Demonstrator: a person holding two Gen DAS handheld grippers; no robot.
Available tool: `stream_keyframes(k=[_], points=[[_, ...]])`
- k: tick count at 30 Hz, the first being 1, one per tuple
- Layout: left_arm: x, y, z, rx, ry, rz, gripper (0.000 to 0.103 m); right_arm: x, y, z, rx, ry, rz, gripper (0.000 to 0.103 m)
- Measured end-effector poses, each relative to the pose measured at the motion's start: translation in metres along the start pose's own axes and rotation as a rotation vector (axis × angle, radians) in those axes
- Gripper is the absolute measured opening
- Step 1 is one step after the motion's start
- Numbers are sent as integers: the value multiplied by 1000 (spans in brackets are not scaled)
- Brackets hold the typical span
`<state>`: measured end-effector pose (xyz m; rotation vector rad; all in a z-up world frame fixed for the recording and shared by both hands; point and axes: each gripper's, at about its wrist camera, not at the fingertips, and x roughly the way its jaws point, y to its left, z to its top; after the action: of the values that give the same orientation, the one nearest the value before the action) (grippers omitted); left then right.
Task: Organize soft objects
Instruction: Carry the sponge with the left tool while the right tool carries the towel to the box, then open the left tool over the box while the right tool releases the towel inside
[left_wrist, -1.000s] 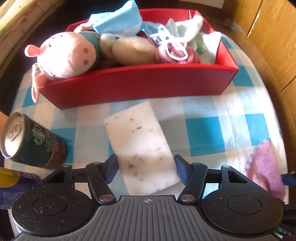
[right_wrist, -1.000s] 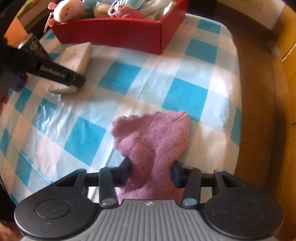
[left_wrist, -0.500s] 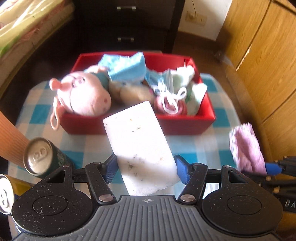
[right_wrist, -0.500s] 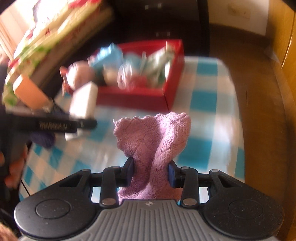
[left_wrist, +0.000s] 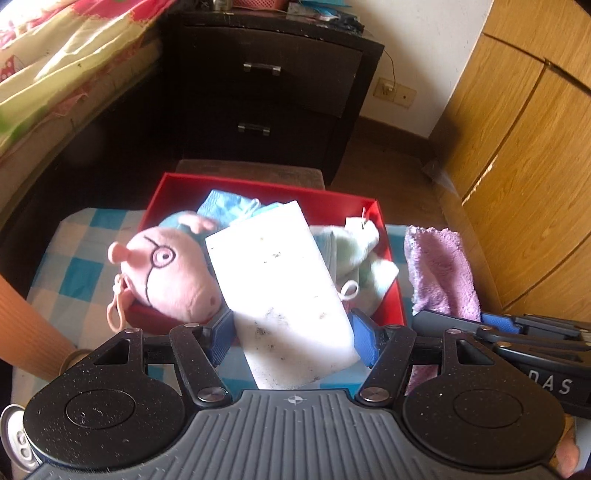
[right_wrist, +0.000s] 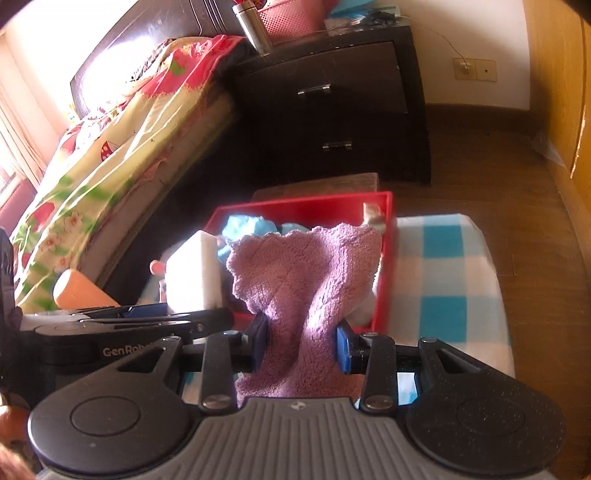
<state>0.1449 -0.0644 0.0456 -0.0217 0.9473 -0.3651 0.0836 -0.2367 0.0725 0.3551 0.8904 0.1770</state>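
The left gripper (left_wrist: 291, 336) is clamped on a white sponge (left_wrist: 280, 288), its blue pads pressing the sponge's two long sides near the lower end. The right gripper (right_wrist: 301, 343) is pinched tight on a bunched purple cloth (right_wrist: 306, 280), whose free end fans out above the jaws. Both things hang in the air, clear of the checked tablecloth (right_wrist: 443, 273).

Just ahead of both tools and below them sits the red box (left_wrist: 395, 295), already crowded with a pink plush pig (left_wrist: 166, 273), blue fabric and pale green cloths. The sponge juts forward over the middle of the box; the cloth sits over its right end.

To finish this step well, I would carry each item forward until it is fully past the near wall, lower it into a gap, then part the jaws. The cloth is limp, so a trailing corner could drape over the rim. The sponge is stiff and long, and looks likely to perch on the pig unless it is laid flat.

Both tools tilt steeply downward toward the box, side by side, the right one close beside the left.
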Motion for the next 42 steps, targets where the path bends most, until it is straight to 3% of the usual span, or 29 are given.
stream_keyframes(k=[10,18,21,23,25,27,35,42], points=[[27,4,41,-32,-79,60,65,39,-6,35,33,-80,-6,15],[66,21,50,-65,-54,73,67,86,-16,45,38,-70,-33,18],[69,30,52,-87,-59,67,69,94,-19,46,58,-79,-36,26],[68,36,53,-106,-58,63,69,98,-23,47,87,-82,-25,37],[68,38,54,-108,-58,61,69,100,-26,47,114,-79,-2,48],[66,39,54,-113,-60,62,70,100,-29,47,136,-82,17,51],[55,37,56,-107,-75,56,80,91,-29,49,152,-106,13,52],[40,35,55,-122,-77,58,80,79,-27,45,137,-90,-12,52]])
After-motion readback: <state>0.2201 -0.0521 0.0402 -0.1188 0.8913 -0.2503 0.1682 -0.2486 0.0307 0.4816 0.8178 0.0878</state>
